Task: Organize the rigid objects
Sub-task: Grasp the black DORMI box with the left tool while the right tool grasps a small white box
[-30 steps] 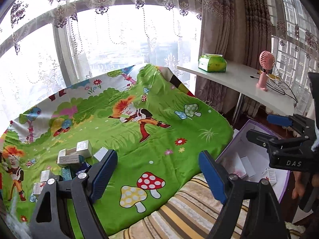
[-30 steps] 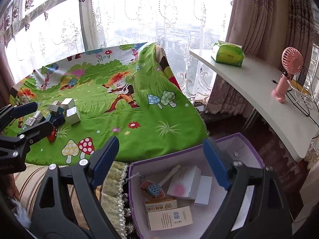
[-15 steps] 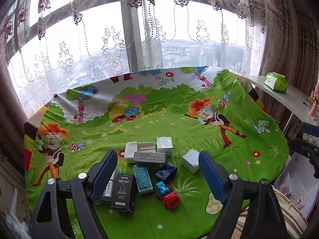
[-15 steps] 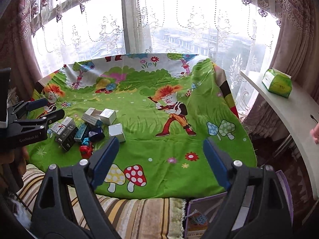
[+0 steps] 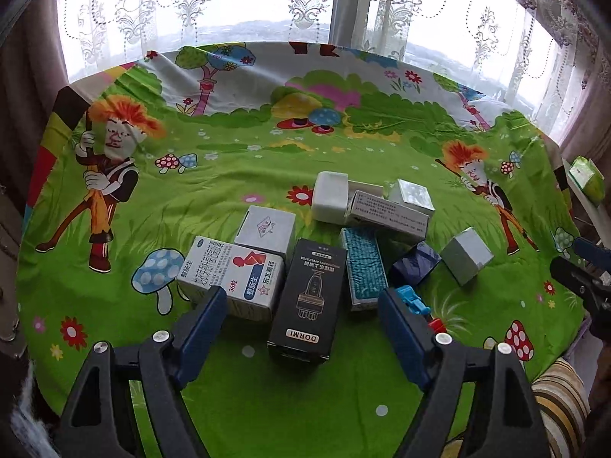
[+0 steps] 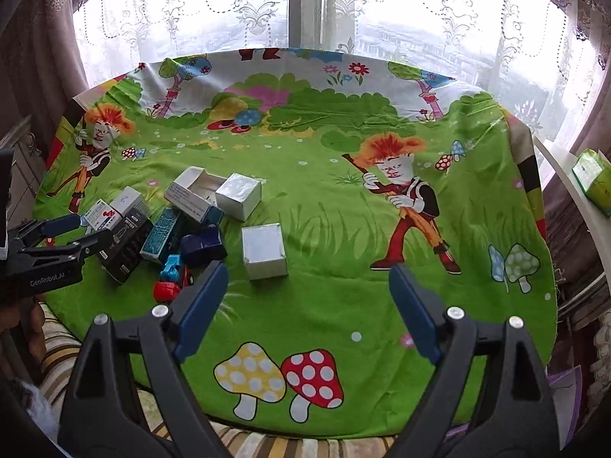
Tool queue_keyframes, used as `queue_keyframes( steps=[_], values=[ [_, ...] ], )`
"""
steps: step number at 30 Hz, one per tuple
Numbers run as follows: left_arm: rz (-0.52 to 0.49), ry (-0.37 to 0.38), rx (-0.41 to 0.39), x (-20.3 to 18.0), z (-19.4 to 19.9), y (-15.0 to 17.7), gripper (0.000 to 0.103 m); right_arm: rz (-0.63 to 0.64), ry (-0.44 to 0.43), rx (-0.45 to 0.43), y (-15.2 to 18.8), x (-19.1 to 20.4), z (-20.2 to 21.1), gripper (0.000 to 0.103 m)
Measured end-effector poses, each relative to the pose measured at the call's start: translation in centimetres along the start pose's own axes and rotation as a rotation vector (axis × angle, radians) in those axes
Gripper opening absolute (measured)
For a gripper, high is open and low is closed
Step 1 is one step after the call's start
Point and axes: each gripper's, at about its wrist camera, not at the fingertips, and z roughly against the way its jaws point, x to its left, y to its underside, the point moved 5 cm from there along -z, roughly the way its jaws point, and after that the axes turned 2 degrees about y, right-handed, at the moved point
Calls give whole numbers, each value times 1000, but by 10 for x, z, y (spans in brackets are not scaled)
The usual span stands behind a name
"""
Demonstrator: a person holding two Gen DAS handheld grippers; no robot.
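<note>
- My left gripper (image 5: 301,324) has swung away from the purple storage box at the bedside and now faces the pile on the green cartoon bedsheet (image 5: 229,175); its jaws stand wide apart and hold nothing.
- Leftmost in the left wrist view lies the white medicine carton (image 5: 233,278) with blue and red print, just in front of my left finger (image 5: 202,328); a small white box (image 5: 266,229) touches it from behind.
- The black DORMI box (image 5: 307,297) lies lengthwise between the two fingers, so I judge it the nearest candidate for pickup.
- To its right sit the teal patterned box (image 5: 362,267), the dark blue box (image 5: 414,263) and the blue-and-red toy car (image 5: 416,305), the last partly hidden by my right-hand finger.
- Behind them, a long white printed carton (image 5: 389,217) rests across other white boxes; exact contacts there I cannot tell.
- The silver cube (image 5: 466,255) sits apart at the pile's right edge.
- My right gripper (image 6: 307,316) has turned the same way; its jaws are likewise spread and empty, hovering over bare sheet, the silver cube (image 6: 264,250) just ahead.
- The purple box shows only as a sliver (image 6: 565,393) at the right wrist view's lower right edge.
- Meaning for the task: a drop-off cycle appears finished and a new pickup begins; many items remain on the sheet.
</note>
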Motion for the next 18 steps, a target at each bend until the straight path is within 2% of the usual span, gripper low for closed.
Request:
queue_keyframes(
  steps=[5, 10, 18],
  values=[
    [13, 4, 47, 3, -11, 6, 74, 59, -19, 70, 2, 19, -36, 88],
    [1, 9, 97, 1, -23, 12, 59, 87, 0, 111, 1, 23, -62, 87],
    [-13, 15, 138, -2, -39, 14, 44, 110, -1, 151, 2, 28, -90, 80]
  ],
)
